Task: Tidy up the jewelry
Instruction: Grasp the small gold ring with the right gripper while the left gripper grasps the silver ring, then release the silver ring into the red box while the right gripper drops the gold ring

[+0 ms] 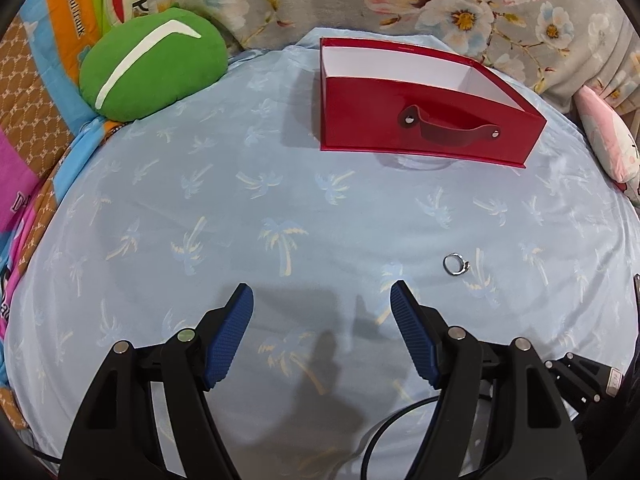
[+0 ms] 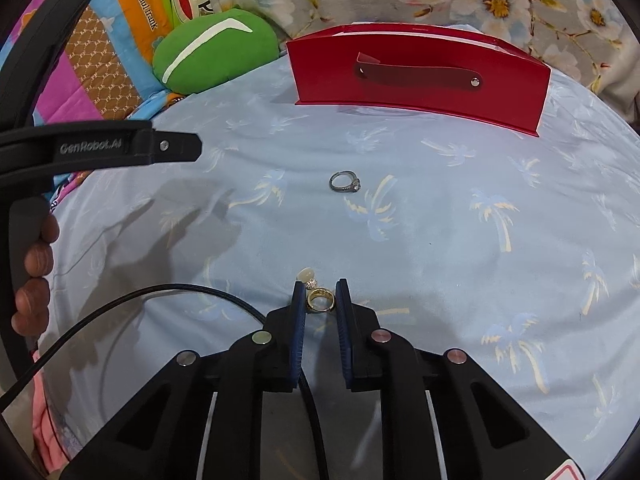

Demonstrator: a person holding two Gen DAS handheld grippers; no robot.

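A red open box (image 1: 416, 116) with a strap handle stands at the far side of the blue palm-print cloth; it also shows in the right wrist view (image 2: 420, 76). A silver ring (image 1: 456, 265) lies on the cloth, right of my open, empty left gripper (image 1: 322, 294); it shows mid-cloth in the right wrist view (image 2: 346, 182). My right gripper (image 2: 320, 290) is closed around a gold ring (image 2: 321, 300) between its fingertips. A small pale earring (image 2: 308, 276) lies just beyond the left fingertip.
A green cushion (image 1: 152, 62) sits at the far left, also seen in the right wrist view (image 2: 216, 56). A pink plush (image 1: 608, 140) lies at the right edge. The left gripper's body (image 2: 100, 148) and the hand holding it fill the left side. A black cable (image 2: 120, 308) runs across the cloth.
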